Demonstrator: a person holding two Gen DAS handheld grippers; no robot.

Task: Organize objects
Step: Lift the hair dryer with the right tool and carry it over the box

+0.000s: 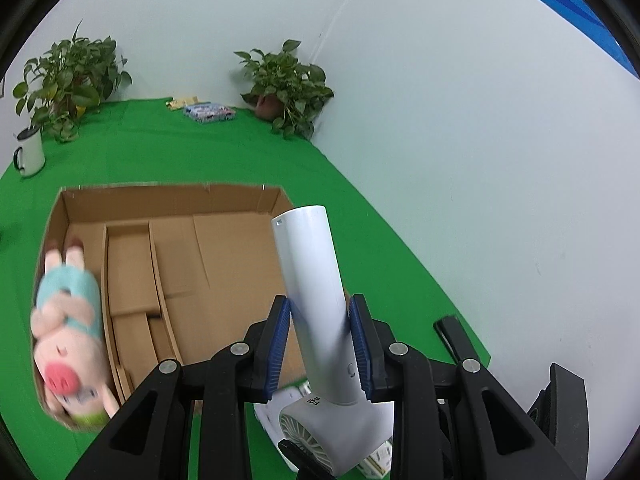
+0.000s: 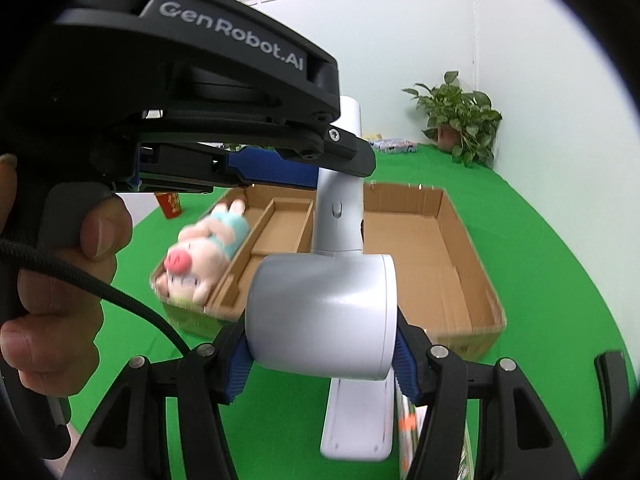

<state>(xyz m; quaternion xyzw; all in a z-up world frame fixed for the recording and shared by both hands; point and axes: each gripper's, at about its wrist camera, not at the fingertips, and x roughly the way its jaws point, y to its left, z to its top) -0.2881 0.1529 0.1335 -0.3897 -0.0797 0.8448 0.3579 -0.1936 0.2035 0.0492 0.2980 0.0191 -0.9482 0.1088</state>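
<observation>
Two grippers clamped on one white handheld fan (image 2: 320, 304): right gripper (image 2: 320, 364) squeezing the round head, left gripper (image 1: 320, 344) pinching the handle. Hanging just above the green cloth (image 1: 240, 152). Further back, cardboard box (image 2: 460, 248) with a plush pig (image 2: 204, 248) lying in its left compartment.
</observation>
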